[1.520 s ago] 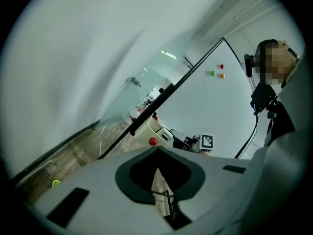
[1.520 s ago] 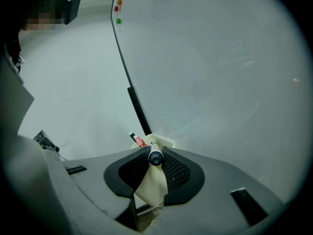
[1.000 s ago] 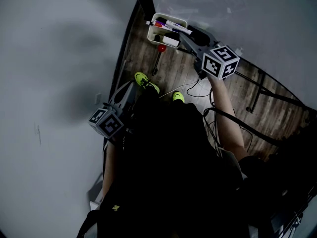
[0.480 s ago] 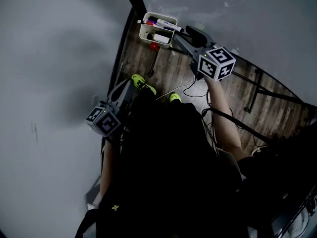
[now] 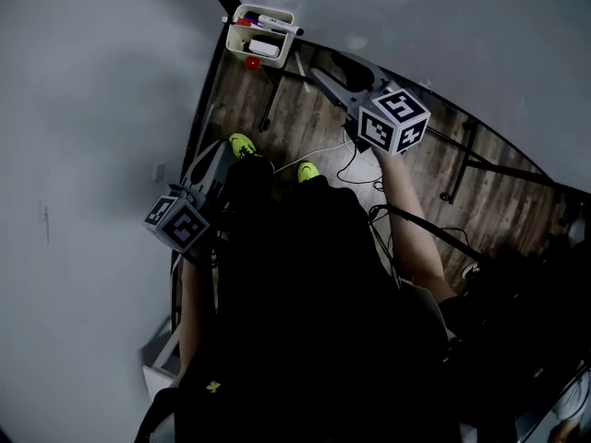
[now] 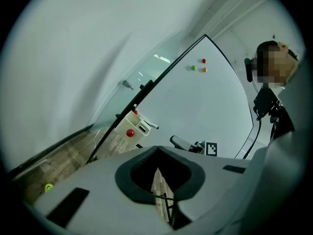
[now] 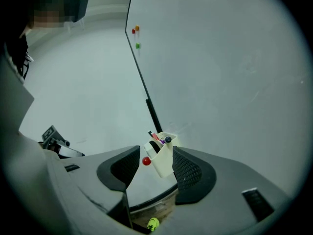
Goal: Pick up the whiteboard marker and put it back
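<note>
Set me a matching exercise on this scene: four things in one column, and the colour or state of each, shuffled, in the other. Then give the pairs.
Things
1. marker holder
2. round magnet
3. shoes
4. right claw

Colour or state
a. yellow-green
b. open, nothing between its jaws
c. cream-white
d. red

Pairs: 1-c, 2-d, 3-a, 4-b.

The right claw's jaws have just been opening.

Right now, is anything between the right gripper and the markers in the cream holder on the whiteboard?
Nothing visible. The right gripper, its jaws having just been opening with nothing between them, faces the holder and markers.
</note>
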Demonstrator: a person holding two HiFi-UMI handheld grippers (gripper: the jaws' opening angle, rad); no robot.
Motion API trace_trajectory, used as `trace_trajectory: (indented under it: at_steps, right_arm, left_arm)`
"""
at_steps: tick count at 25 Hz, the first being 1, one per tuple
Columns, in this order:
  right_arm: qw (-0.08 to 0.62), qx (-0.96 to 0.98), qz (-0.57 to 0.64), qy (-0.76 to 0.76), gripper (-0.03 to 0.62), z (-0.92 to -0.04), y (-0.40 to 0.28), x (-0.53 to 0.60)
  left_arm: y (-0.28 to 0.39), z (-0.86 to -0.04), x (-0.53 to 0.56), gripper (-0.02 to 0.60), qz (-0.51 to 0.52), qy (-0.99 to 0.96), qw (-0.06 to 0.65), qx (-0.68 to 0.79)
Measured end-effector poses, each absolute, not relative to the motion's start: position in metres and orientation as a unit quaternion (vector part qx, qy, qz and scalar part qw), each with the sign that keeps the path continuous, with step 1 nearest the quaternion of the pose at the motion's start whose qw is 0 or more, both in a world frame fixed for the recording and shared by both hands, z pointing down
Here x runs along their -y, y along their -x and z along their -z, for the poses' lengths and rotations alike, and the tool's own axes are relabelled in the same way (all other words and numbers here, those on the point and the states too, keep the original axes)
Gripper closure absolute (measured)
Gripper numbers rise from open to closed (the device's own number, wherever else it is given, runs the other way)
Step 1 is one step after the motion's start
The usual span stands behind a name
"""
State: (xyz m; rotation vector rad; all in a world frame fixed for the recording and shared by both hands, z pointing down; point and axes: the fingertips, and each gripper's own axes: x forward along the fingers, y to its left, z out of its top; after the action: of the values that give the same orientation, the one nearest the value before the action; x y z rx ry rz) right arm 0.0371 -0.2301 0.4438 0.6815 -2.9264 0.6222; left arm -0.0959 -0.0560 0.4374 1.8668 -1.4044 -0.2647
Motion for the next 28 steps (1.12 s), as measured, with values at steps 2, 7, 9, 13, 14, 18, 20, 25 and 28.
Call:
trace_trajectory:
  at_steps: [2,7,9,13,14,18,20,25,28]
  right_arm:
    - [0.035,0.952,-0.209,-0.222,0.396,-0.446,-0.046,0.225]
    - [0.03,0.946,-0.23,-0.228,0.396,-0.457,-0.058,0.211]
    - [0.034,0.944,-0.237,-0.229,0.396,-0.463,-0.063,0.201]
    - [0.039,0.939,-0.247,-0.234,0.396,-0.469,-0.072,0.187]
    - [0.04,0.939,-0.247,-0.236,0.396,-0.47,-0.073,0.184]
    - [0.044,0.939,-0.239,-0.243,0.396,-0.466,-0.073,0.173]
    - [0.047,0.938,-0.237,-0.246,0.396,-0.463,-0.071,0.165]
    - [0.048,0.938,-0.231,-0.253,0.396,-0.457,-0.058,0.147]
    - [0.052,0.941,-0.221,-0.252,0.396,-0.449,-0.044,0.135]
  left_arm:
    - [0.085,-0.436,0.051,0.55,0.098,-0.735,0.387,0.548]
    - [0.068,-0.439,0.045,0.549,0.077,-0.744,0.394,0.533]
    - [0.064,-0.44,0.044,0.55,0.073,-0.747,0.397,0.528]
    - [0.056,-0.44,0.047,0.55,0.069,-0.758,0.398,0.512]
    - [0.055,-0.44,0.047,0.549,0.069,-0.761,0.398,0.508]
    - [0.054,-0.44,0.043,0.549,0.07,-0.771,0.397,0.493]
    - [0.056,-0.439,0.038,0.55,0.071,-0.774,0.398,0.488]
    - [0.071,-0.442,0.024,0.549,0.074,-0.78,0.397,0.479]
    - [0.085,-0.441,0.015,0.55,0.079,-0.78,0.398,0.477]
